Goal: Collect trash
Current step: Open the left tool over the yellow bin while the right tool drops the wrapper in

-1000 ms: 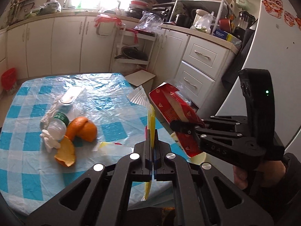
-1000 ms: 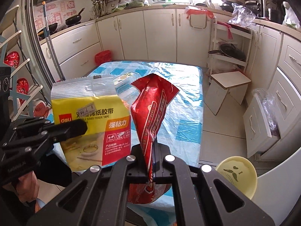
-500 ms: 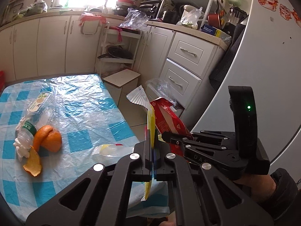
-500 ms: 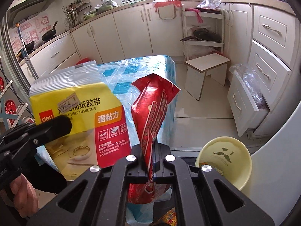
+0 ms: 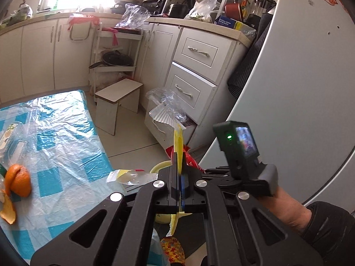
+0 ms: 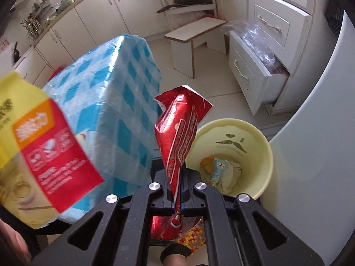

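The bin [image 6: 230,155] stands on the floor between the table [image 6: 124,93] and the fridge [image 6: 321,133].

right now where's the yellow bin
In the right wrist view the yellow bin stands on the floor at lower right, between the checked table and the white fridge.

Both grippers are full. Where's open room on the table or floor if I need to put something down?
Table: bare between the orange peel and the far corner by the stool. Floor tiles between stool and bin are open. Crowded: the table's left edge and the bin's bottom.
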The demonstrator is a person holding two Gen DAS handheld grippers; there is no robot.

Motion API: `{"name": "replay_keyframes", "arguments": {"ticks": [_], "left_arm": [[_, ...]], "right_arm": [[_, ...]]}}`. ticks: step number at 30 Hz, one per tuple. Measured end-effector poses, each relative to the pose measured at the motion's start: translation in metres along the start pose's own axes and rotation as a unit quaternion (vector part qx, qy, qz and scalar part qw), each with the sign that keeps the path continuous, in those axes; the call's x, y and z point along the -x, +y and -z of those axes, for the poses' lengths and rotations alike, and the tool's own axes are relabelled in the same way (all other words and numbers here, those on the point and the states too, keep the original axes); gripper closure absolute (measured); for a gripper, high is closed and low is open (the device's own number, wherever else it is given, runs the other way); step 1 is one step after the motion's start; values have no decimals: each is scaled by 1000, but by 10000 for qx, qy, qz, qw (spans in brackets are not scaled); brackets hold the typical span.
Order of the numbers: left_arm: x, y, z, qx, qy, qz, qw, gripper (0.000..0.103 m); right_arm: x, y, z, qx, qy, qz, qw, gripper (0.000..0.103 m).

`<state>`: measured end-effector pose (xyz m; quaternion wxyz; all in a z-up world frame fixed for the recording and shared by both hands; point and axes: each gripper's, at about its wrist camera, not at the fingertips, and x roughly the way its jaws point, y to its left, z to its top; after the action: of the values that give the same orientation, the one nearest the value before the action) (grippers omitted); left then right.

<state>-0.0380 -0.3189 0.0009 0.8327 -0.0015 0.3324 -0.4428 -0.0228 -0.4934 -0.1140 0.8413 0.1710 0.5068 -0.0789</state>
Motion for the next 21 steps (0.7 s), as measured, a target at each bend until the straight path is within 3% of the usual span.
{"name": "replay_keyframes", "arguments": {"ticks": [4,10,12,13,16,21], "left_arm": [[-9,-10,-12,69,-68,162,9998,102],[-26,-18,-23,239,-56,348,9991,102],[-37,-19,-21,297,9,362,9989,102],[-43,-19,-19,338,48,360,9988,102],[-65,-16,-12,566,218,365,9975,102],[-103,-11,1,900,484,330,9942,102]], "right_arm": [[-33,-32,-2,-274,526,108,9982,98],[-61,-56,-2,-484,919,143,9945,98],[-71,-62,-1,-550,1093,141,9924,79],[-75,-64,-1,-592,1156,177,9914,62],[-71,-73,-5,-738,1083,366,9907,60],[-26,-98,-16,-1302,304,757,9881,48]]}}
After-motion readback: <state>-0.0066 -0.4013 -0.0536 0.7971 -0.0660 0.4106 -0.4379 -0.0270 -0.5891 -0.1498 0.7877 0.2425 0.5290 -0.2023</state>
